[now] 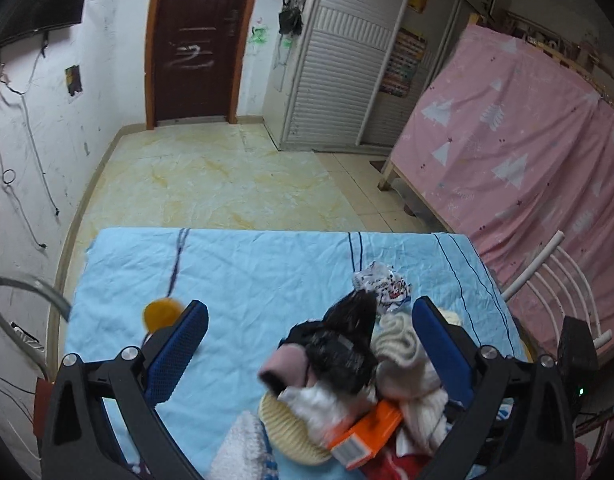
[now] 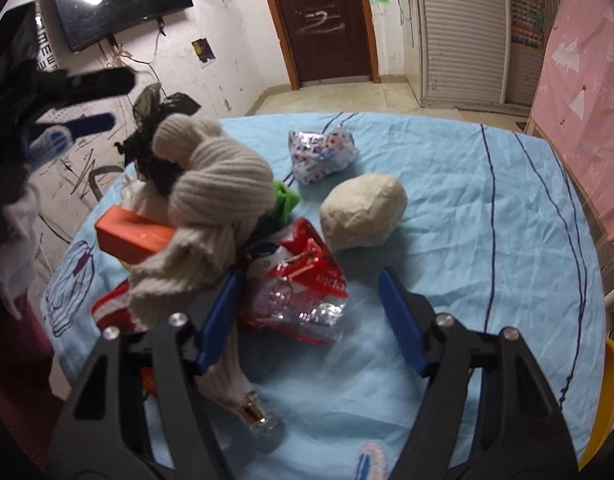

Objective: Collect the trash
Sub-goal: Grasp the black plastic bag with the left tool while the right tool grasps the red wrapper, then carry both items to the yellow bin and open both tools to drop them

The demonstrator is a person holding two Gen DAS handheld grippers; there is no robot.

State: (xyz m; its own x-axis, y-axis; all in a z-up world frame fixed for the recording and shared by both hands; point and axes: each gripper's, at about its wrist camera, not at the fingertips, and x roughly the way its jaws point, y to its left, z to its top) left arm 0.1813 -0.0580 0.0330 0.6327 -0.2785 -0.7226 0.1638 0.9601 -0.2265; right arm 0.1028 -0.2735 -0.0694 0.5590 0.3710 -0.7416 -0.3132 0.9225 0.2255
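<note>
A red and silver foil wrapper lies on the light blue tablecloth, between the pads of my right gripper. The left pad is at its edge, the right pad stands apart from it, so the gripper is open. Farther back lie a white printed wrapper and a cream crumpled ball. My left gripper is wide open over a pile: a black crumpled thing, a beige knitted sock and an orange box. The white printed wrapper lies just beyond.
An orange-yellow round thing sits by the left pad. The sock and orange box crowd the table's left; a gold metal piece lies near me. A white chair back and pink sheet stand on the right.
</note>
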